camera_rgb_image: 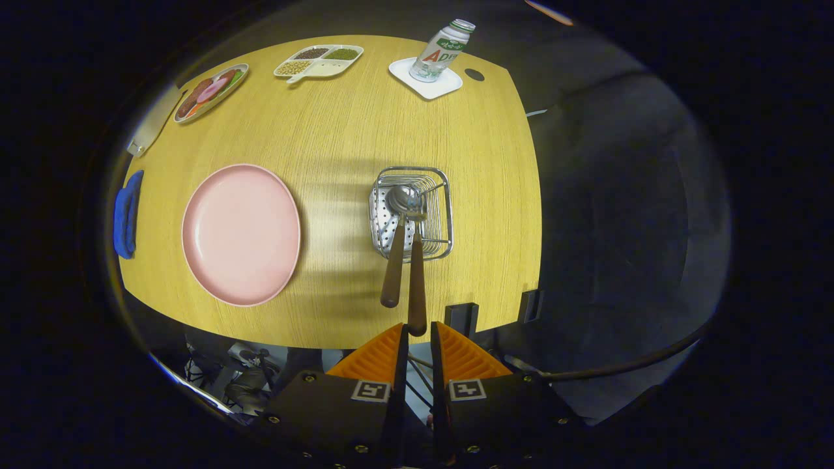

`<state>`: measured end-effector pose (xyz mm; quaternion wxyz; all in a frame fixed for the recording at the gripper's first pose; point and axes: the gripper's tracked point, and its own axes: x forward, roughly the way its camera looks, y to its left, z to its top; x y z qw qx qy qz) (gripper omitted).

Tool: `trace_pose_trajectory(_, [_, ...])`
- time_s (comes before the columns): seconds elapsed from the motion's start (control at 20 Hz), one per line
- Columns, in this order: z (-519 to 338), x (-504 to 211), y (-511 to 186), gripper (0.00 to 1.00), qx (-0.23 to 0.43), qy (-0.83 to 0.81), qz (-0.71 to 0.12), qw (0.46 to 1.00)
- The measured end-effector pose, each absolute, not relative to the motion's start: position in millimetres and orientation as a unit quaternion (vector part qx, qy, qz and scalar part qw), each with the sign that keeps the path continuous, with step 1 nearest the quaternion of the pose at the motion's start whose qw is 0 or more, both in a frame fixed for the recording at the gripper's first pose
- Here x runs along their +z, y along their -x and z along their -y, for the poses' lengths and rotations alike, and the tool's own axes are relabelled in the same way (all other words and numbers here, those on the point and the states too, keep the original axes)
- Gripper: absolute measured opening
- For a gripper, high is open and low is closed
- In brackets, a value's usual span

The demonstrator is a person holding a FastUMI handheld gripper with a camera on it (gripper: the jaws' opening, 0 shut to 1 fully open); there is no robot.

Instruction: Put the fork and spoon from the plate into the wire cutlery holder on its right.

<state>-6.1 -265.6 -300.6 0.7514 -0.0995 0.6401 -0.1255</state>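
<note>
The wire cutlery holder [444, 195] stands on the wooden table [339, 130], to the right of the pink plate [241, 234], which is bare. The spoon [393, 267] leans in the holder, bowl down inside it and brown handle sticking out toward me. Beside it the fork [417, 280] also has its head in the holder, hidden behind the spoon's bowl. Its brown handle runs back to my gripper [418, 329], and the handle's end sits between the two fingertips, which are closed against it.
At the far side of the table stand a bottle [446, 47] on a white coaster [427, 83], a divided tray of beans [319, 60] and an oval dish of food [210, 92]. A blue cloth [127, 215] lies at the left edge. The table's near edge is just ahead of my fingers.
</note>
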Motion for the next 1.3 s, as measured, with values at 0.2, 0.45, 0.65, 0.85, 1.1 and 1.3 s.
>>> trace_pose_trajectory(0.2, [253,-277,6,0.18,-0.134,0.101,-0.608,0.776])
trace_pose_trajectory(0.45, [218,-239,-22,0.18,-0.128,0.081,-0.501,0.852])
trace_pose_trajectory(0.65, [184,-195,-54,0.18,-0.102,0.068,-0.361,0.924])
trace_pose_trajectory(0.85, [150,-132,-66,0.19,-0.082,0.054,-0.216,0.971])
trace_pose_trajectory(1.1, [104,-58,-65,0.18,-0.045,0.030,-0.060,0.997])
trace_pose_trajectory(1.3, [74,-30,-52,0.18,-0.021,0.017,-0.002,1.000])
